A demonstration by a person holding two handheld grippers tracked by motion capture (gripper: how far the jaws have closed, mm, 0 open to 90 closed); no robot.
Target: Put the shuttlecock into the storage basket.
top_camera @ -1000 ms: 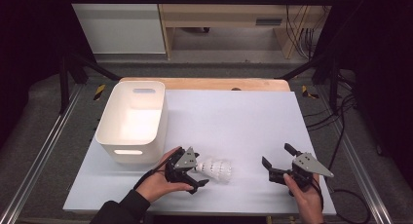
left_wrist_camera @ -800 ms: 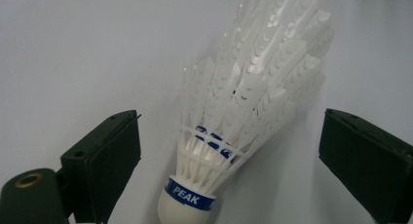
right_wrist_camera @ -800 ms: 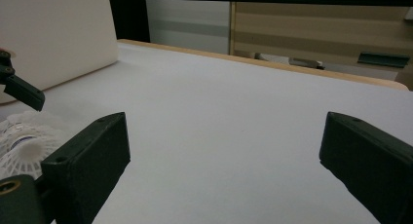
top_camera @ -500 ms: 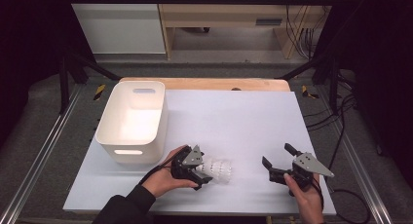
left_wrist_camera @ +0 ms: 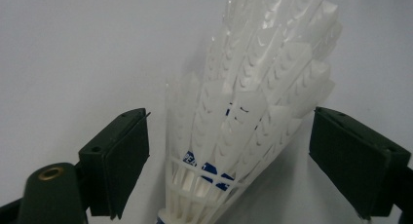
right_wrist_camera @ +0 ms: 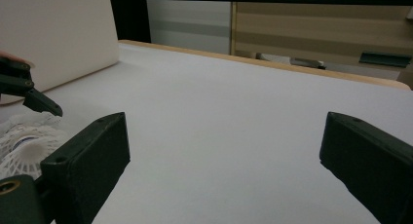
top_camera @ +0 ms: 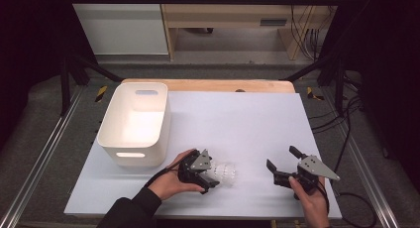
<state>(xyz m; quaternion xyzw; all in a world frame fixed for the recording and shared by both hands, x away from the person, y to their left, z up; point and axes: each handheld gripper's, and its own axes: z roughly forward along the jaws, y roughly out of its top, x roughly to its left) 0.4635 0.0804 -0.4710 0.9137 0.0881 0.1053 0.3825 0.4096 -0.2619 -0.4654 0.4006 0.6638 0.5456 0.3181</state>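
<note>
Straddling white plastic shuttlecocks point(left_wrist_camera: 248, 112), ribbed skirts, left claw point(left_wrist_camera: 229, 165)

Shuttlecock stack point(top_camera: 225, 173) lies on its side on the table point(top_camera: 247, 119), between the jaws of the left gripper point(top_camera: 210, 174), a gap on either side, base toward that gripper. Bin point(top_camera: 134, 123) stands on the table just behind and to the left of the left gripper. Right gripper point(top_camera: 282, 164) sits near the table's front edge, well apart to the right of the stack, nothing between its jaws.
</note>
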